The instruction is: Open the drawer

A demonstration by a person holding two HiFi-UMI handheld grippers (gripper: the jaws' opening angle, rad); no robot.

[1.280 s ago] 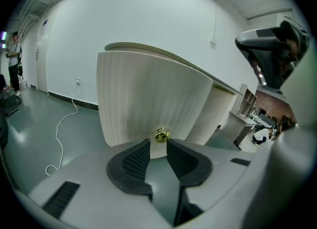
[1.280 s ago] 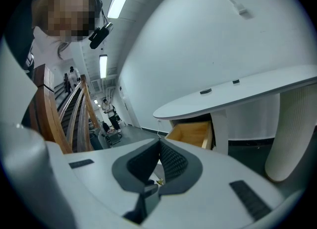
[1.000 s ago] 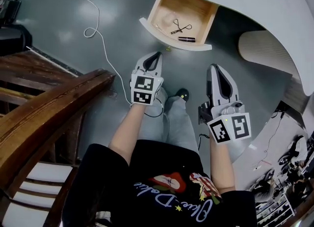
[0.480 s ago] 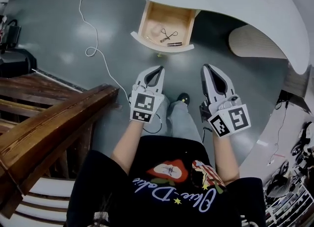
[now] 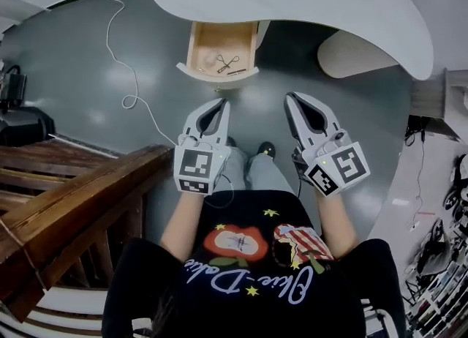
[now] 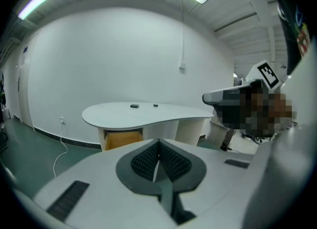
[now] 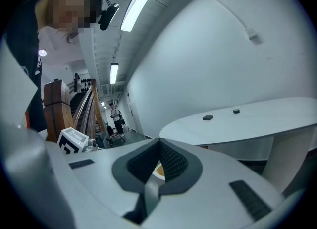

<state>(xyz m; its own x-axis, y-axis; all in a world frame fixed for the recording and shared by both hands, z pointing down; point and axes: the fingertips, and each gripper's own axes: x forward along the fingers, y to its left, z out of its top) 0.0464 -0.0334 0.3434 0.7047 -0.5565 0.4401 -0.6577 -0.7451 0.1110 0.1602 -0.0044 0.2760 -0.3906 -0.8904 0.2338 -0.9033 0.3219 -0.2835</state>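
Observation:
The wooden drawer stands pulled out from under the white curved desk. Small scissors and a dark stick lie inside it. My left gripper hangs in the air well short of the drawer front, shut and empty. My right gripper floats beside it at about the same height, its fingertips together with nothing between them. In the left gripper view the shut left gripper points at the far desk and the drawer. In the right gripper view the right gripper has its pads meeting at the tip.
A wooden stair rail runs along the left. A white cable trails over the grey floor. The desk's ribbed pedestal stands at the right. Two small dark items lie on the desk top. The person's legs and shoes are below the grippers.
Both grippers have risen and drawn back from the drawer, which now looks smaller and farther off. The drawer stays open, and both grippers stay shut and empty.

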